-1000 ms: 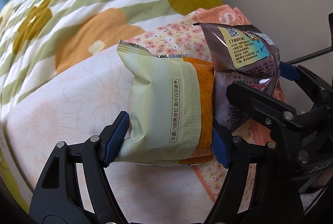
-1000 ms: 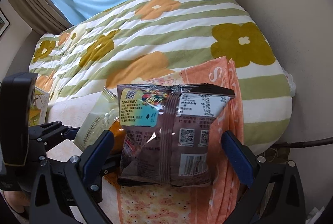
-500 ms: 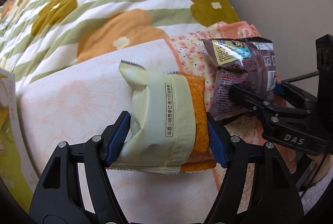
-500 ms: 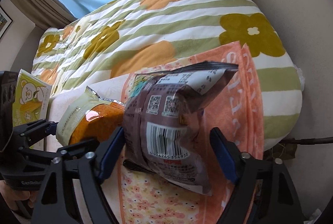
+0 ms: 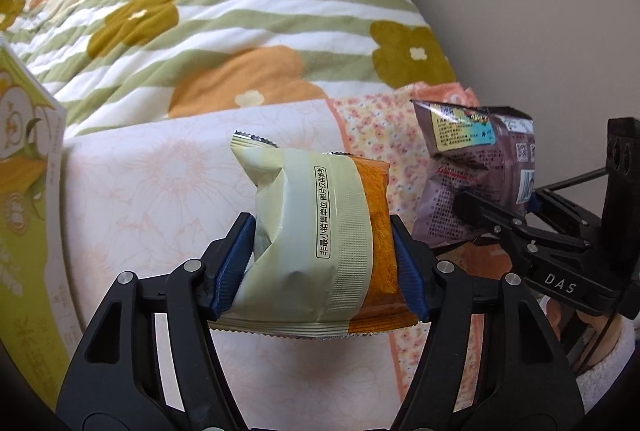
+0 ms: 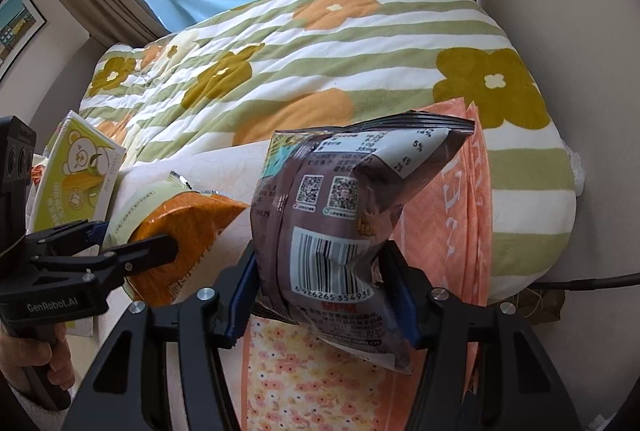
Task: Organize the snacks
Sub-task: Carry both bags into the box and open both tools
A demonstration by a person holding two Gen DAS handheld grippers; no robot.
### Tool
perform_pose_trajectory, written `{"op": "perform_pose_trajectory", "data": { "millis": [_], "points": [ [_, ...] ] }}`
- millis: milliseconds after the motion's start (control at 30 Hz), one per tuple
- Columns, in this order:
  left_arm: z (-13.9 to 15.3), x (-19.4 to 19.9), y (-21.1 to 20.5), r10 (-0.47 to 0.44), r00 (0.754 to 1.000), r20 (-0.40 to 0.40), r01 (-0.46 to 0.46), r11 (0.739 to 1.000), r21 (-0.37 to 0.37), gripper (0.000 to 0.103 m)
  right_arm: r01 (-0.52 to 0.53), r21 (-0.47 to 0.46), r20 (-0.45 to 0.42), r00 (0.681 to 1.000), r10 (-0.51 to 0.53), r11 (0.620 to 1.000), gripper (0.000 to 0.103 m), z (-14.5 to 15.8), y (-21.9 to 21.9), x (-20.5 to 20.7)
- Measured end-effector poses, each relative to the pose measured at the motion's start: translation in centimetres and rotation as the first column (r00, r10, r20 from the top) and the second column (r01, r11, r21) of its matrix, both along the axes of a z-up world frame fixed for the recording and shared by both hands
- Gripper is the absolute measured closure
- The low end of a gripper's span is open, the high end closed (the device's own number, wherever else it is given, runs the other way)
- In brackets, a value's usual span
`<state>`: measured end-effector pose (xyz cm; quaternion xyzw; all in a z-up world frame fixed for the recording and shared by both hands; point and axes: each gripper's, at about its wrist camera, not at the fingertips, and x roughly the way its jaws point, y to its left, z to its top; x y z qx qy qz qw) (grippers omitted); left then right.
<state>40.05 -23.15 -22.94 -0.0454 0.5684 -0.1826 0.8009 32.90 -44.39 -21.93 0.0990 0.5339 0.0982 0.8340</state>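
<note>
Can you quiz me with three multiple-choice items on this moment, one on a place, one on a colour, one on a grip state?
1. Where does the green carton with the bear print stand?
A. at the left, beyond the left gripper
B. on the orange towel
C. against the right wall

2. What colour is the packet in the right gripper?
A. pale green and orange
B. brown
C. blue

3. How does the left gripper stand?
A. open over the bed
B. shut on nothing
C. shut on the pale green and orange packet

Answers: 
1 A, it shows at the left edge of both views. 
2 B, the brown packet with the barcode sits between its pads. 
3 C, both pads press the packet's sides.
</note>
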Motion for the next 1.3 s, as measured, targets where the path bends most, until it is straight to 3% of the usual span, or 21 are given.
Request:
{"op": "perform_pose_trajectory", "data": {
  "millis": [167, 367, 633, 867, 1033, 1267, 1300],
  "points": [
    [4.5, -1.7, 1.8, 0.071, 0.995, 0.077, -0.068, 0.997, -0.048, 0.041, -0.032, 0.004, 0.049, 0.998, 0.032, 0.999, 0.049, 2.4, 0.2, -0.9],
    [10.7, -3.7, 5.9, 0.167, 0.969, 0.184, -0.154, 0.985, -0.082, 0.041, -0.101, 0.021, 0.118, 0.988, 0.098, 0.995, 0.049, 7.0, 2.2, -1.1],
    [16.1, -5.9, 15.5, 0.342, 0.895, 0.285, -0.328, 0.94, -0.099, 0.041, -0.26, 0.058, 0.234, 0.942, 0.24, 0.964, 0.049, 12.1, 9.3, -0.3],
    [17.4, -6.8, 24.8, 0.419, 0.847, 0.325, -0.416, 0.906, -0.085, 0.041, -0.384, 0.08, 0.289, 0.892, 0.348, 0.92, 0.048, 14.4, 17.9, -0.5],
    [15.6, -6.7, 31.0, 0.421, 0.859, 0.292, -0.423, 0.904, -0.06, 0.041, -0.426, 0.069, 0.295, 0.873, 0.39, 0.902, 0.049, 15.1, 24.8, -1.2],
    [11.2, -6.1, 37.2, 0.363, 0.906, 0.219, -0.363, 0.931, -0.04, 0.04, -0.393, 0.082, 0.254, 0.897, 0.362, 0.916, 0.049, 14.2, 31.2, -2.5],
    [10.7, -5.8, 37.7, 0.35, 0.913, 0.211, -0.351, 0.936, -0.034, 0.035, -0.382, 0.081, 0.247, 0.903, 0.353, 0.921, 0.049, 14.0, 31.9, -2.7]
  ]
}}
